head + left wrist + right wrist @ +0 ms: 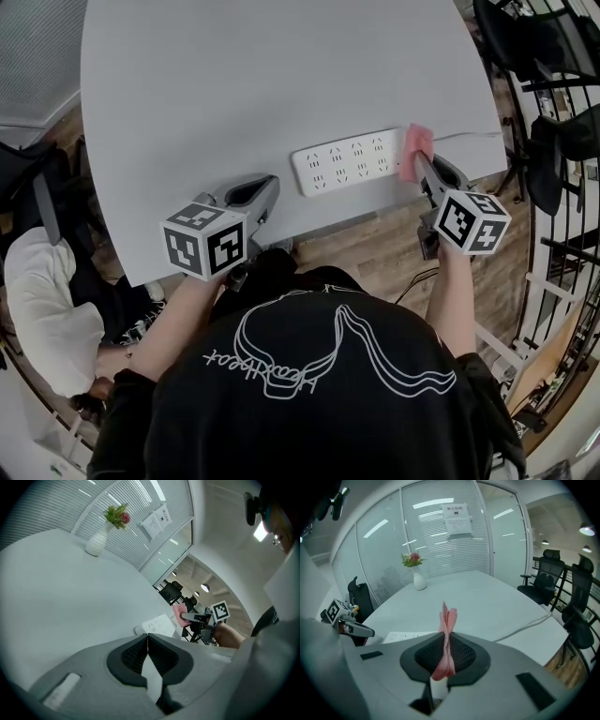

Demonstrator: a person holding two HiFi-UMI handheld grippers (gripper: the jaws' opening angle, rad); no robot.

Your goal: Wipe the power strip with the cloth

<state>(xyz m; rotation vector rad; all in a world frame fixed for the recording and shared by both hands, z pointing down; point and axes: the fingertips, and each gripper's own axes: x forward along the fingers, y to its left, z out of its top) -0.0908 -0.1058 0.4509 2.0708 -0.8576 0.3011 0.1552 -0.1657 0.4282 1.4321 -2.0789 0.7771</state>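
Note:
A white power strip [347, 160] lies near the front edge of the grey table [234, 84], its cable running off to the right. My right gripper [420, 161] is shut on a pink cloth [415, 150], held just off the strip's right end. In the right gripper view the cloth [446, 639] stands pinched between the jaws, and the strip [408, 636] shows low at left. My left gripper [265, 187] rests at the table's edge left of the strip, jaws closed on nothing. The left gripper view shows the strip [155, 625] and the cloth [179, 613] beyond.
A white vase with a flower [101, 538] stands at the far side of the table, before a glass wall with blinds. Black office chairs [551, 571] stand to the right. The white cable [529, 620] runs over the table's right side. Wooden floor lies below the front edge.

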